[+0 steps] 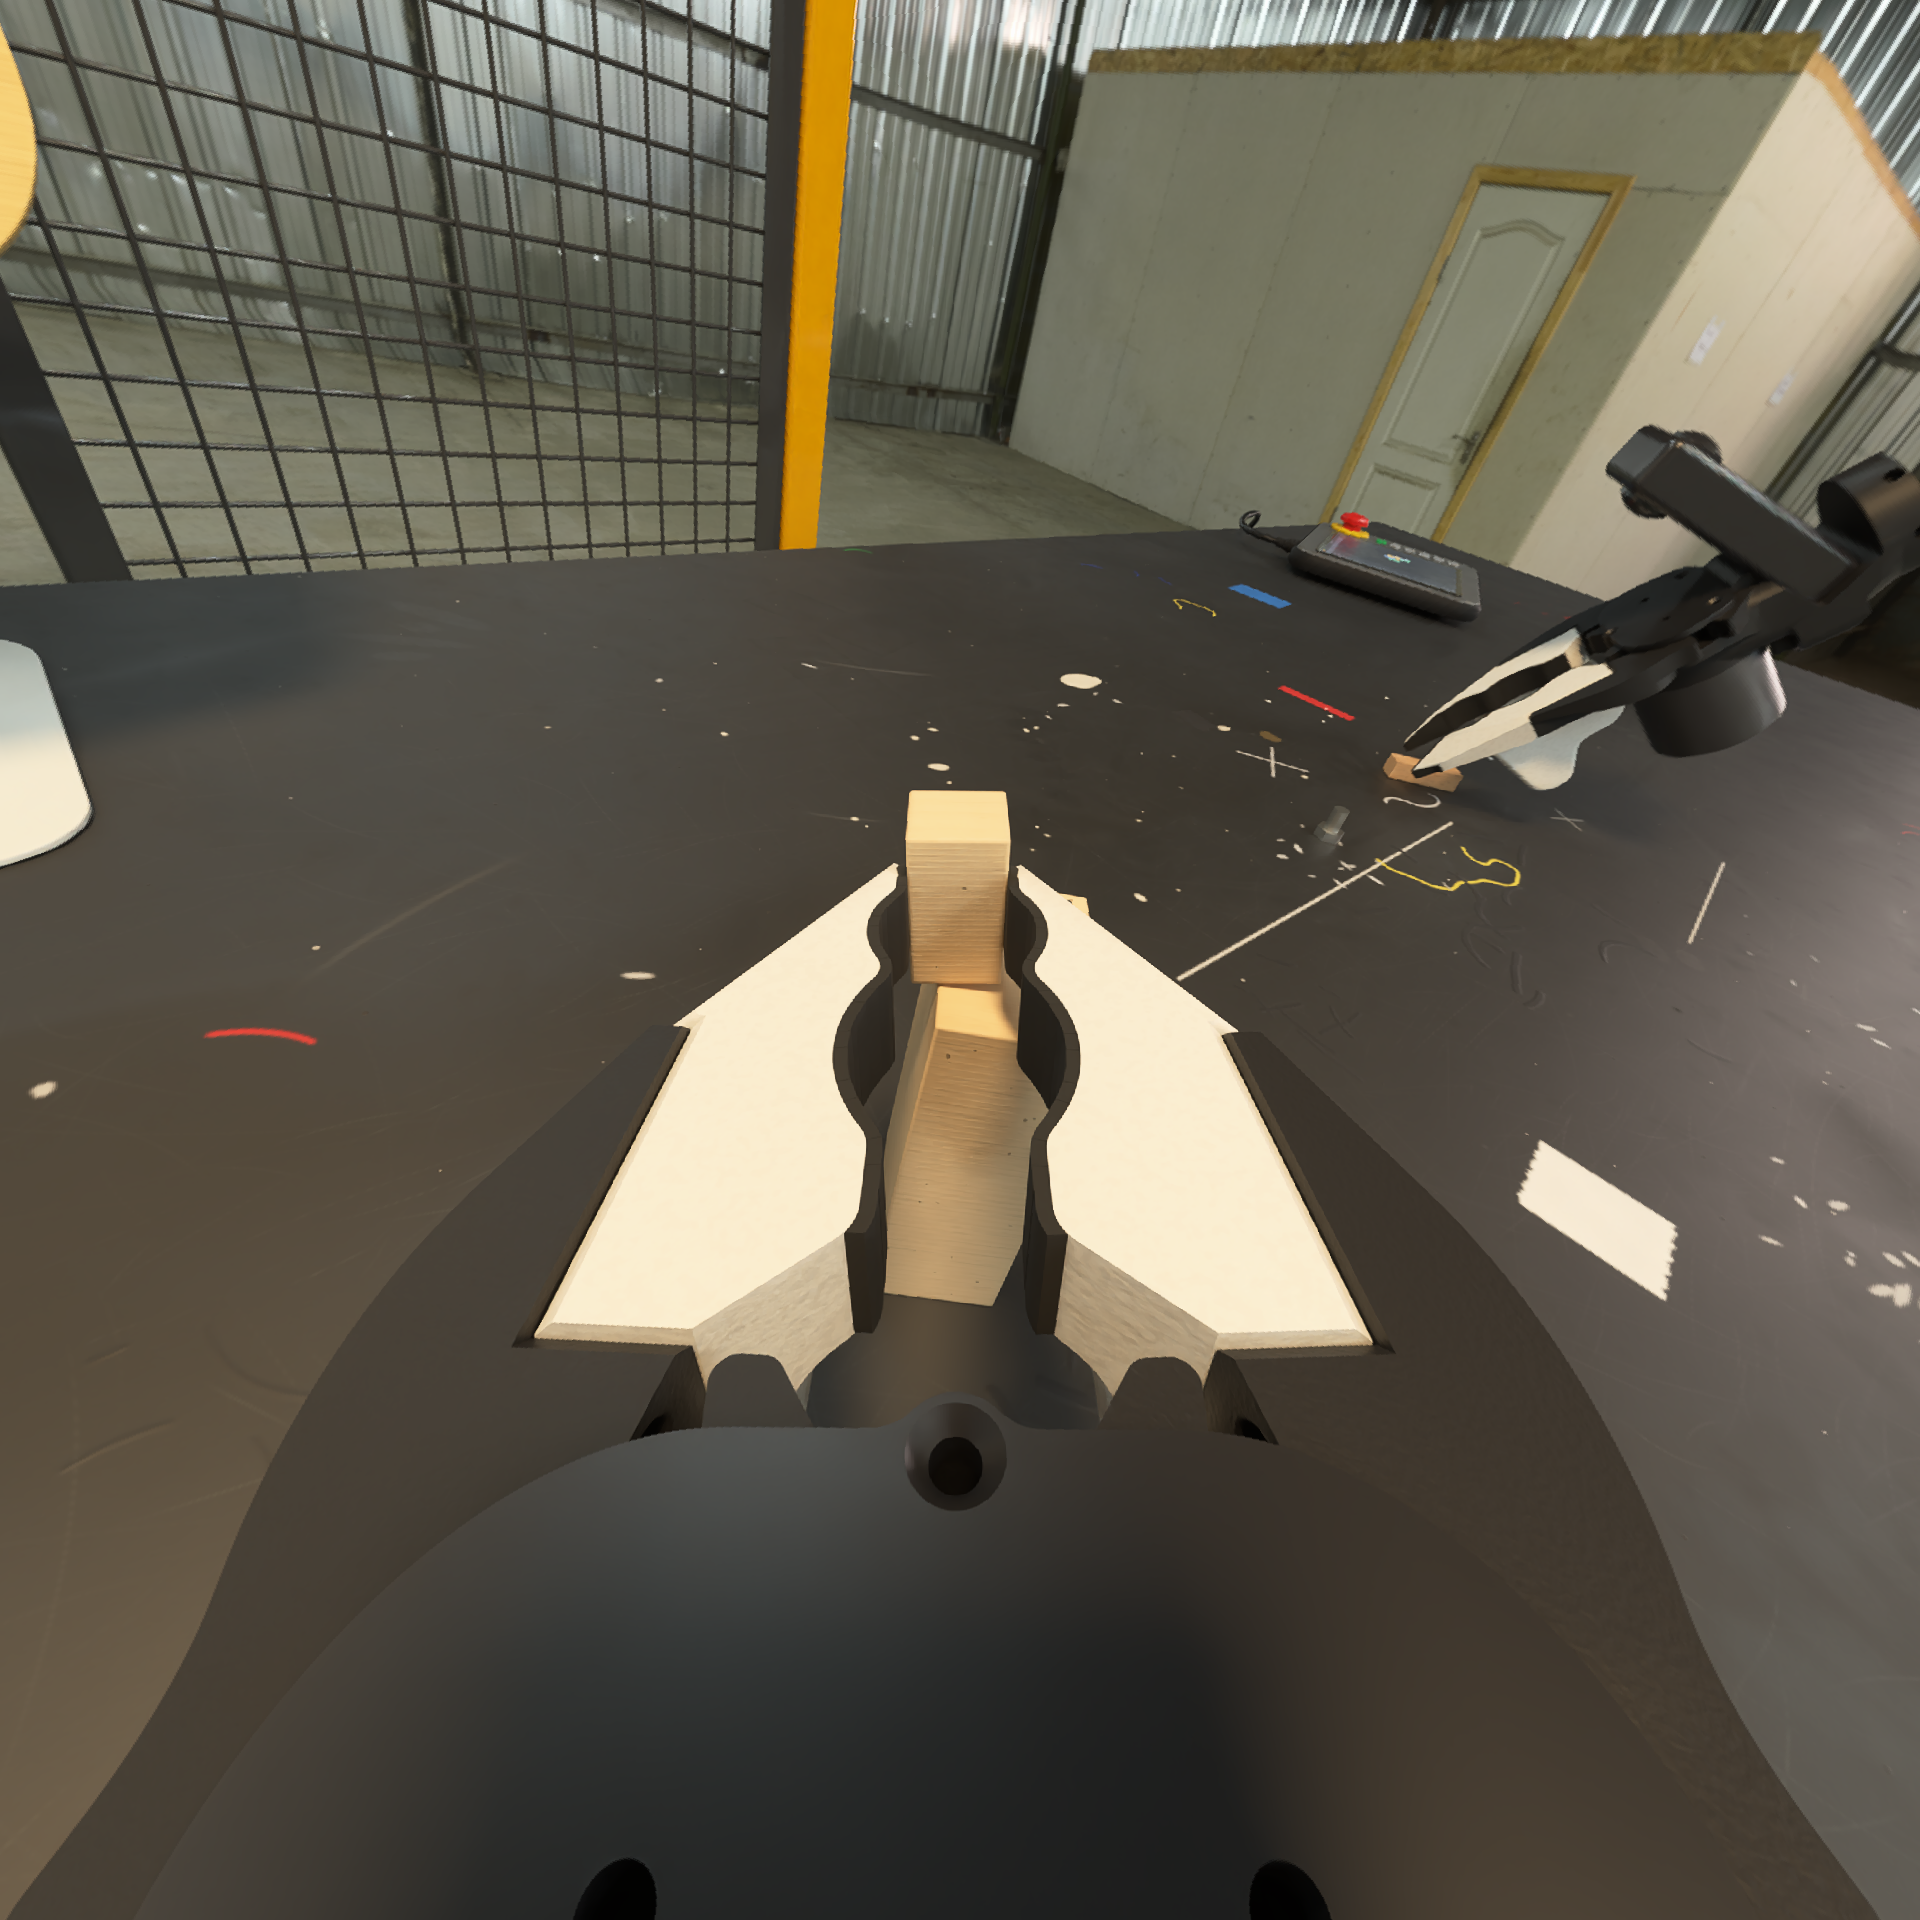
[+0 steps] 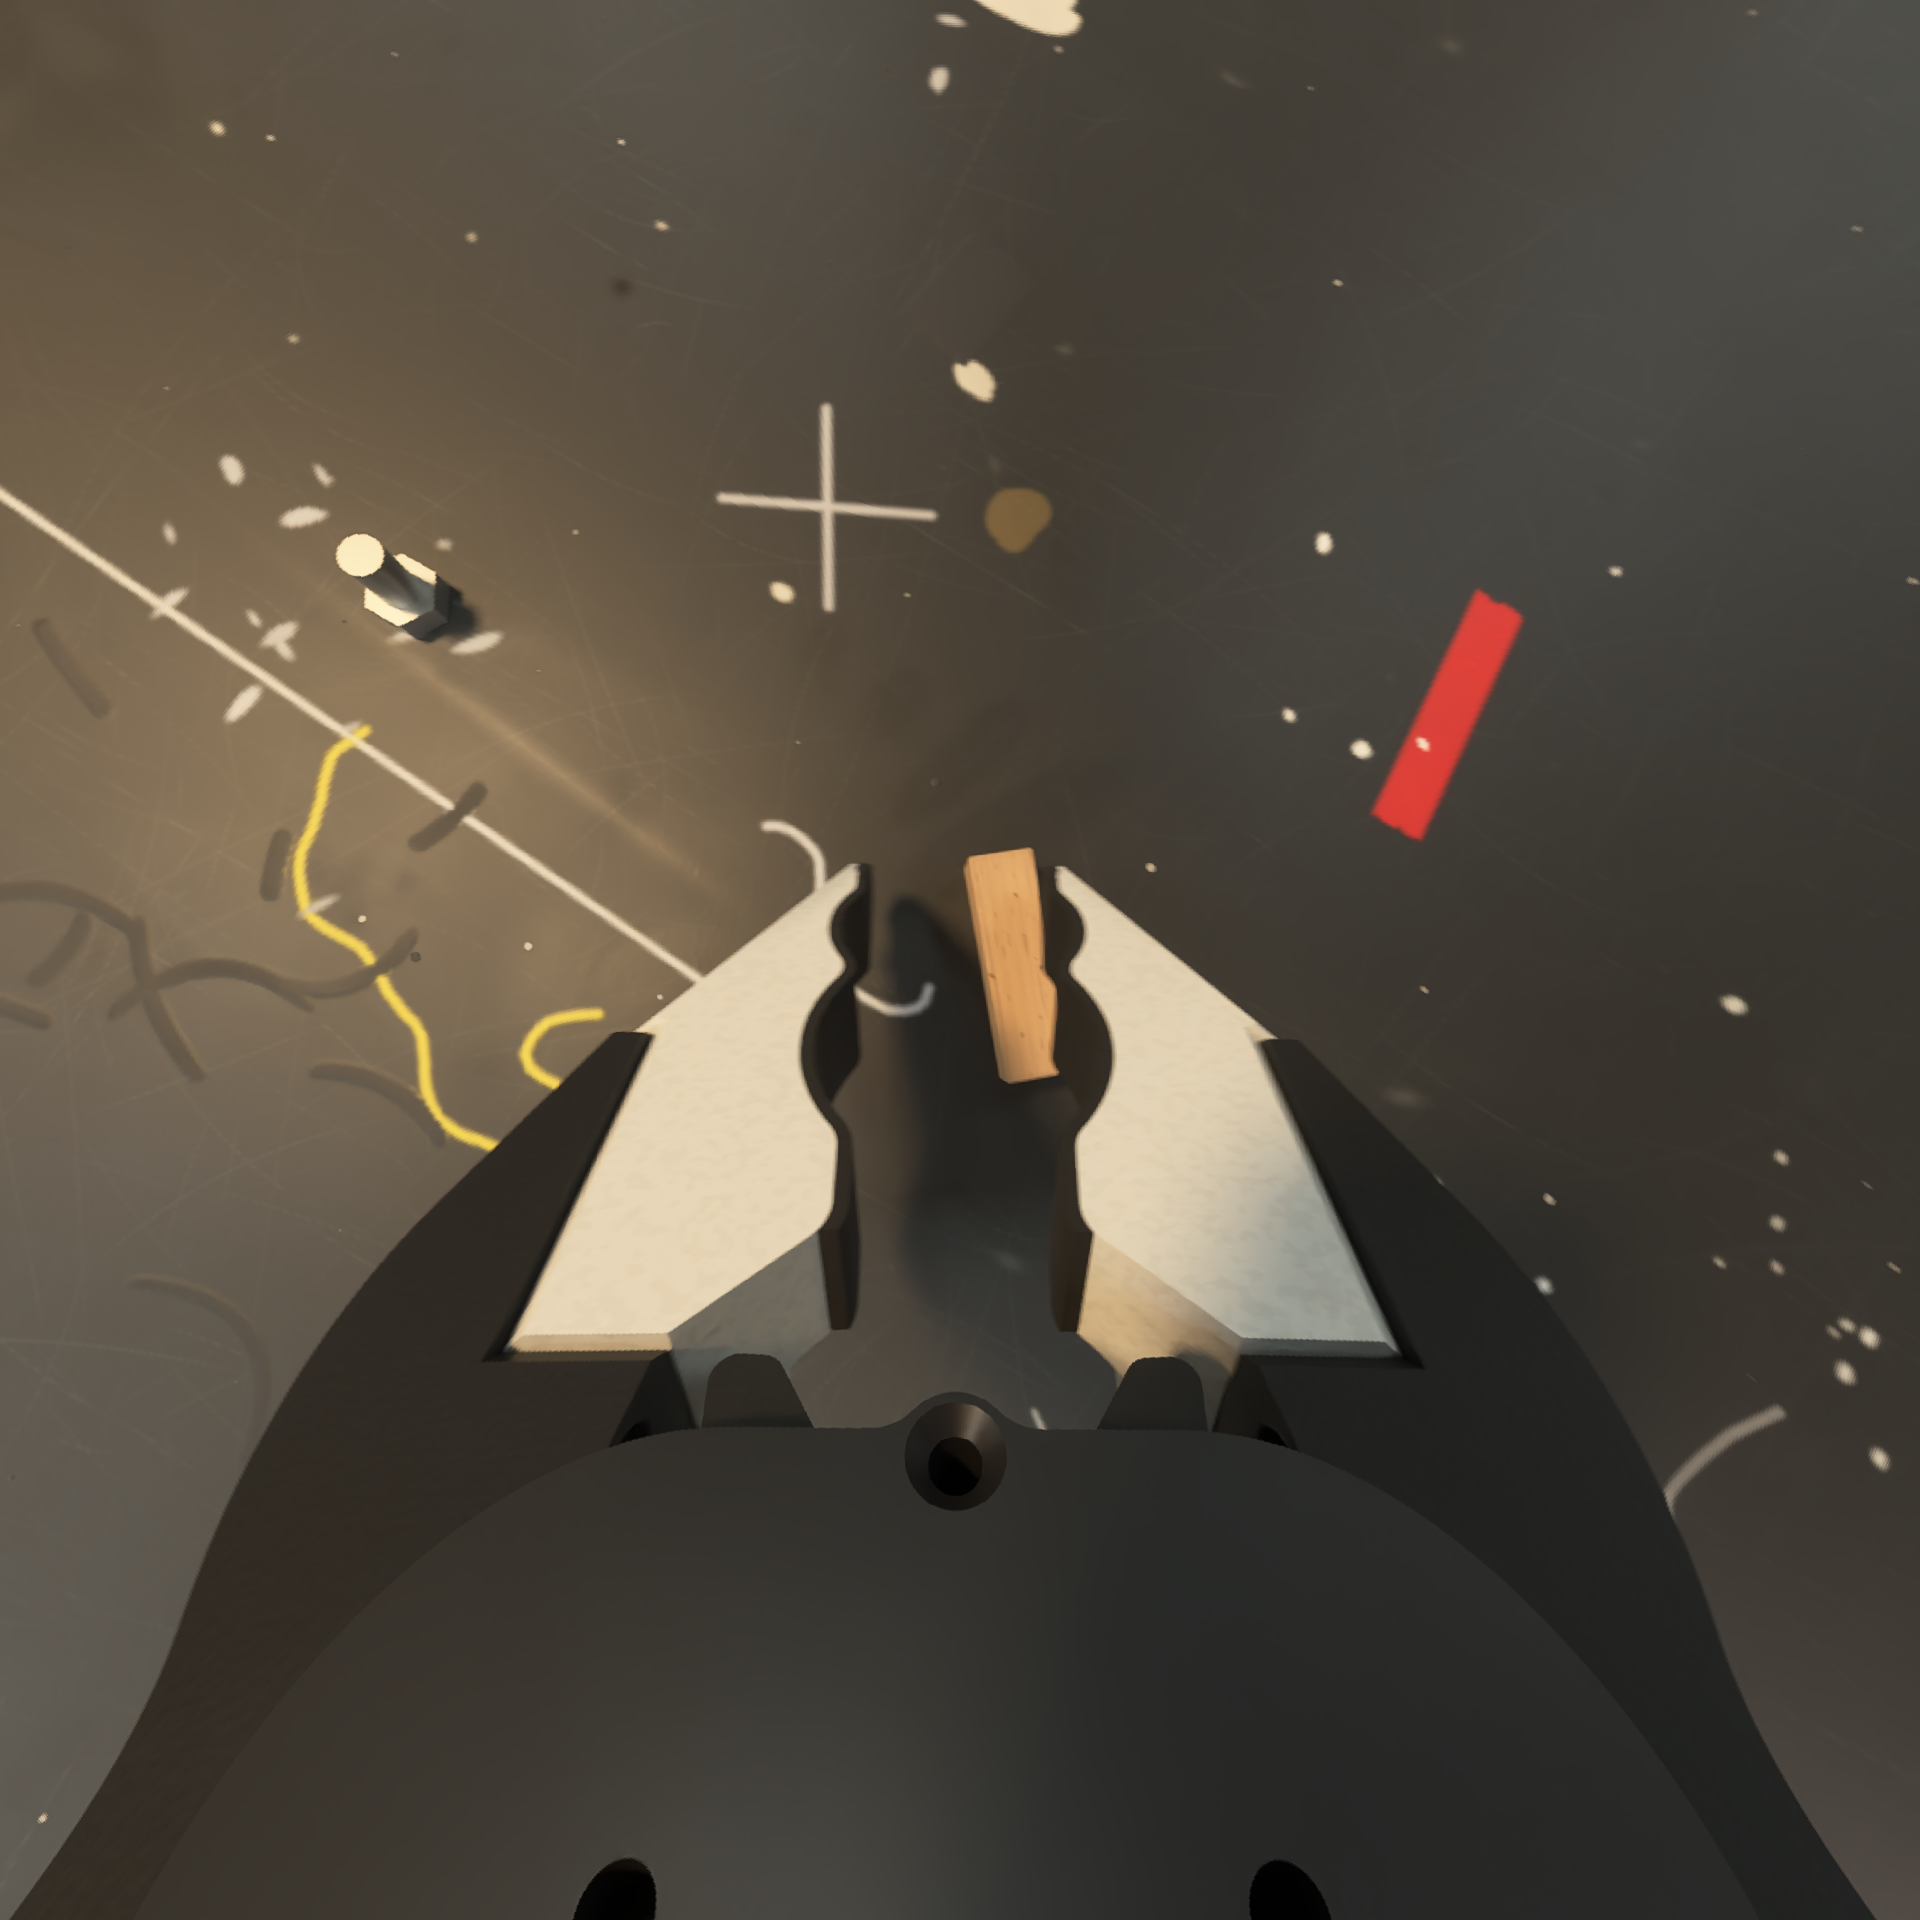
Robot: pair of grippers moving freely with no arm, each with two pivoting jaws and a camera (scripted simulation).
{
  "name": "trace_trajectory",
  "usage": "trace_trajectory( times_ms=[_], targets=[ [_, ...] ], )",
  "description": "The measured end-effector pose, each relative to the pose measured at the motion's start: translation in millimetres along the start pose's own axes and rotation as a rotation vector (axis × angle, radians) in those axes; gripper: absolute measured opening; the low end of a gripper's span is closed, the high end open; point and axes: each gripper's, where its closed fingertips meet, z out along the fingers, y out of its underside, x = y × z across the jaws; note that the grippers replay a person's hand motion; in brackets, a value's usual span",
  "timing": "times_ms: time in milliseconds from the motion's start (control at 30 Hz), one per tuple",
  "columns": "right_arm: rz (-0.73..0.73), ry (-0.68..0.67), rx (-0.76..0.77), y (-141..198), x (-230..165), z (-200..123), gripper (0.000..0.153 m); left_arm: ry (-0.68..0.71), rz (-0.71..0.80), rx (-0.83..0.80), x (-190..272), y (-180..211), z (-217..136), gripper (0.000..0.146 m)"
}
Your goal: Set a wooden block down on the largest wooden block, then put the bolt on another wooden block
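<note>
1. The left wrist view alone shows the left gripper [image 1: 957,883] clamped on a pale block [image 1: 957,888] standing upright between its fingers, with a second pale block [image 1: 961,1132] lying lower between them; whether the two touch is unclear.
2. It also shows a pendant [image 1: 1387,569] at the table's [image 1: 416,779] far edge, a fence [image 1: 395,260] and a door [image 1: 1475,343].
3. The right wrist view shows the right gripper [image 2: 958,883] parted, a thin block [image 2: 1010,966] against its right finger, on the table.
4. Count: three blocks, one bolt [image 2: 400,587] standing head-down near the thin block, two grippers.
</note>
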Motion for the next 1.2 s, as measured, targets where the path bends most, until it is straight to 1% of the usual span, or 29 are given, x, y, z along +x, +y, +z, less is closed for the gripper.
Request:
trace_trajectory(
  times_ms=[33,100,167,233,267,333,400,500,533,600,633,700,767,933,1033,1067,1100,1133,1200],
  targets=[
    [0.000,0.015,-0.009,-0.1,2.2,-3.3,0.043,-0.002,0.004,-0.001,0.2,0.2,0.1,0.017],
    [-0.039,0.016,0.020,-2.2,-6.6,-16.8,0.051,-0.008,0.009,-0.004,-0.7,0.6,-0.2,0.017],
    [-0.083,-0.045,0.016,5.4,-31.3,-32.3,0.048,-0.008,0.001,-0.004,-2.3,0.4,-0.1,0.017],
    [-0.134,-0.161,-0.016,21.5,-68.7,-46.1,0.045,-0.006,-0.004,-0.003,-3.2,0.3,0.1,0.017],
    [-0.185,-0.220,-0.020,30.6,-87.6,-51.9,0.045,-0.004,-0.004,-0.004,-3.0,0.3,0.4,0.017],
    [-0.298,-0.268,-0.029,49.7,-114.1,-58.8,0.045,0.003,-0.002,-0.009,-1.3,0.6,1.7,0.017],
    [-0.348,-0.277,-0.050,63.3,-125.6,-61.0,0.048,0.012,0.002,-0.011,0.9,0.9,2.9,0.017],
    [-0.386,-0.302,-0.024,68.1,-131.1,-59.5,0.048,0.016,0.014,-0.010,4.9,0.8,2.2,0.017],
    [-0.407,-0.303,-0.033,69.6,-131.6,-57.5,0.046,0.015,0.018,-0.006,6.0,0.4,1.2,0.017],
    [-0.430,-0.324,-0.041,70.0,-134.8,-53.8,0.035,0.010,0.022,0.002,7.5,-2.0,-1.4,0.017],
    [-0.425,-0.343,-0.035,69.1,-136.1,-52.4,0.033,0.007,0.025,0.006,8.0,-3.3,-2.5,0.017],
    [-0.408,-0.347,-0.025,65.0,-131.8,-49.0,0.031,0.005,0.029,0.010,9.1,-4.6,-3.1,0.017],
    [-0.370,-0.305,-0.006,55.2,-116.8,-43.6,0.030,0.009,0.030,0.006,11.0,-3.9,-1.1,0.017],
    [-0.232,-0.136,0.067,20.7,-51.3,-26.3,0.029,0.020,0.055,-0.018,18.0,-1.3,6.0,0.017],
    [-0.168,-0.058,0.061,15.6,-15.0,-13.2,0.030,0.007,0.127,-0.032,24.9,-9.4,5.1,0.035],
    [-0.154,-0.043,0.058,15.4,-7.2,-10.3,0.036,0.010,0.149,-0.036,30.0,-13.9,4.8,0.037],
    [-0.143,-0.020,0.046,15.5,-0.9,-9.1,0.047,0.025,0.166,-0.044,37.6,-18.2,5.3,0.037],
    [-0.144,-0.003,0.046,13.7,1.8,-10.5,0.055,0.045,0.186,-0.053,47.2,-22.1,7.2,0.038],
    [-0.177,-0.005,0.103,3.3,-6.0,-19.0,0.055,0.091,0.239,-0.077,71.5,-25.3,15.4,0.039]
  ],
)
